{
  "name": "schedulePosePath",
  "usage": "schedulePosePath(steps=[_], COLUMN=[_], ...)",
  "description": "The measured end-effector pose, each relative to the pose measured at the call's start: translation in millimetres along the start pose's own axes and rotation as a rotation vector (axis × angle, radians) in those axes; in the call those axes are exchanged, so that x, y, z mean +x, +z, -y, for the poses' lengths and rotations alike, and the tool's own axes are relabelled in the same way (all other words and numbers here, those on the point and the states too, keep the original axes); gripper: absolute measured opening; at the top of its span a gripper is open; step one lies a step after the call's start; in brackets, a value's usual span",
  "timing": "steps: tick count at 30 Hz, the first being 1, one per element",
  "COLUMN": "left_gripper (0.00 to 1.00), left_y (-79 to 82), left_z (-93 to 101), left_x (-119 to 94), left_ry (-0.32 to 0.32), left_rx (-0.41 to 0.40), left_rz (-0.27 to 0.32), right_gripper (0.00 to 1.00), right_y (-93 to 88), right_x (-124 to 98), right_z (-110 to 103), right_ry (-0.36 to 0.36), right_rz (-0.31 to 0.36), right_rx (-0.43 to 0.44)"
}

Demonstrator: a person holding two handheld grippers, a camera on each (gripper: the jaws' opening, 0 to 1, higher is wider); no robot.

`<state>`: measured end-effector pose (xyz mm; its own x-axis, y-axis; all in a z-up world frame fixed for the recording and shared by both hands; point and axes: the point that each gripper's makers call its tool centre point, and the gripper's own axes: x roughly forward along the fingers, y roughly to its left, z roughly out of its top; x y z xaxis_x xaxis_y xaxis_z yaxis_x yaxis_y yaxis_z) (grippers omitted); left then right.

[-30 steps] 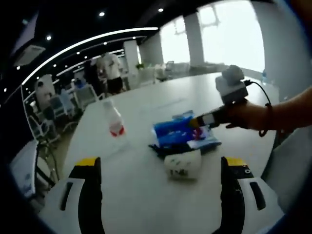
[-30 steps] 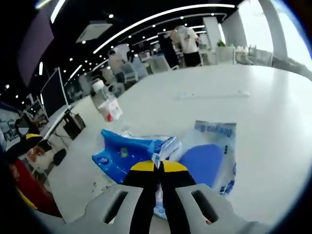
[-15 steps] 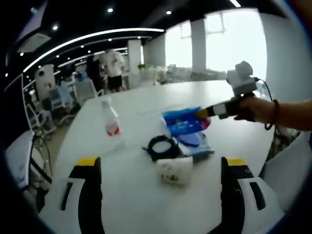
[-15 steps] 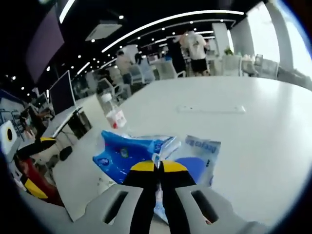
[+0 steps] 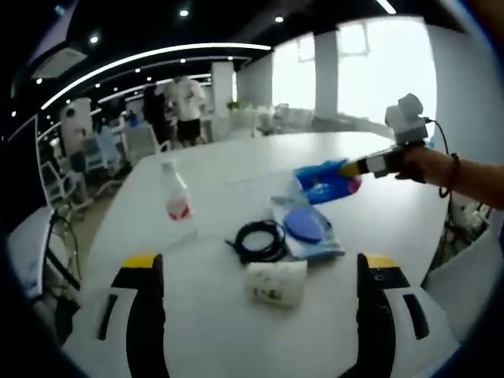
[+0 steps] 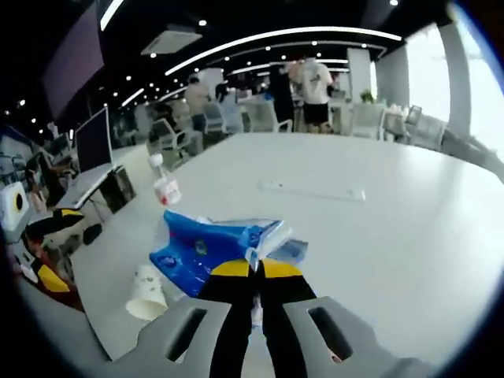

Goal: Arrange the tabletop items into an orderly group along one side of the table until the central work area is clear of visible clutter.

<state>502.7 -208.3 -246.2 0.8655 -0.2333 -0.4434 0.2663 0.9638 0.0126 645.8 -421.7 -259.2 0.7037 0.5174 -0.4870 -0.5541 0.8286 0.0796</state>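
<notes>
White bench (image 5: pixel 228 331) under both views, pale and smooth. Closest in the left gripper view: left gripper (image 5: pixel 260 272) with yellow-tipped fingers (image 5: pixel 142 261) spread wide, nothing between them. Just beyond, lying on its side on the bench, a white paper cup (image 5: pixel 275 283) with dark print. Right behind the cup, a coil of black cable (image 5: pixel 261 240), and touching its right edge a clear packet with a round blue disc (image 5: pixel 308 227) lying flat. Off to the left, apart from that cluster, a clear plastic bottle (image 5: pixel 175 197) with a red label, upright. Farther right and raised above the bench, a blue packet (image 5: pixel 324 179) pinched at its end by the right gripper (image 5: pixel 352 167), with a hand (image 5: pixel 417 164) and forearm behind it. Beyond the bench: chairs, standing people (image 5: pixel 187 98), bright windows.

Seen from the right gripper view: right gripper (image 6: pixel 253 270), yellow-tipped fingers (image 6: pixel 230 269) pressed together on the crinkled edge of the blue packet (image 6: pixel 206 246), which spreads to the left of the tips, off the bench. Lower left, the paper cup (image 6: pixel 147 293) on its side on the bench (image 6: pixel 394 236). Farther left and beyond, the plastic bottle (image 6: pixel 164 185) upright. At the left edge, the left gripper's yellow-tipped fingers (image 6: pixel 49 221). Mid-bench, farther off, a flat white strip (image 6: pixel 313 190). Far end: chairs, a dark screen, standing people (image 6: pixel 315 90), ceiling light strips.
</notes>
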Motion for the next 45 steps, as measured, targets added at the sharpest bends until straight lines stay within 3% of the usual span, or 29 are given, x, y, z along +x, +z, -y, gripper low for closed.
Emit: schedulePosePath(steps=[17,26,30,35,45], left_gripper=[0.99,0.99,0.99,0.99,0.99], left_y=[-4.6,-13.4,-15.7,-14.1,-28.5], left_z=[-19.5,-29.9,-32.0,-35.3,-47.3], left_x=[0,3,4,3,3], left_ry=[0.042,0.061,0.07,0.072,0.104], left_rx=[-0.015,-0.029,0.001,-0.027,-0.049], left_rz=[-0.016,-0.042,-0.057,-0.032,-0.071], right_gripper=[0.02,0.02,0.02,0.02,0.03], right_y=[2.6,2.0,1.4,-3.5,-15.3], right_x=[-4,-1,3,6,9], right_z=[67,90,101,111,138], right_ry=[-0.106,-0.132,-0.146,-0.159,-0.188], right_rz=[-0.005,-0.018,-0.023,-0.035,-0.057], right_rx=[0.011,-0.036,-0.039,-0.048,-0.05])
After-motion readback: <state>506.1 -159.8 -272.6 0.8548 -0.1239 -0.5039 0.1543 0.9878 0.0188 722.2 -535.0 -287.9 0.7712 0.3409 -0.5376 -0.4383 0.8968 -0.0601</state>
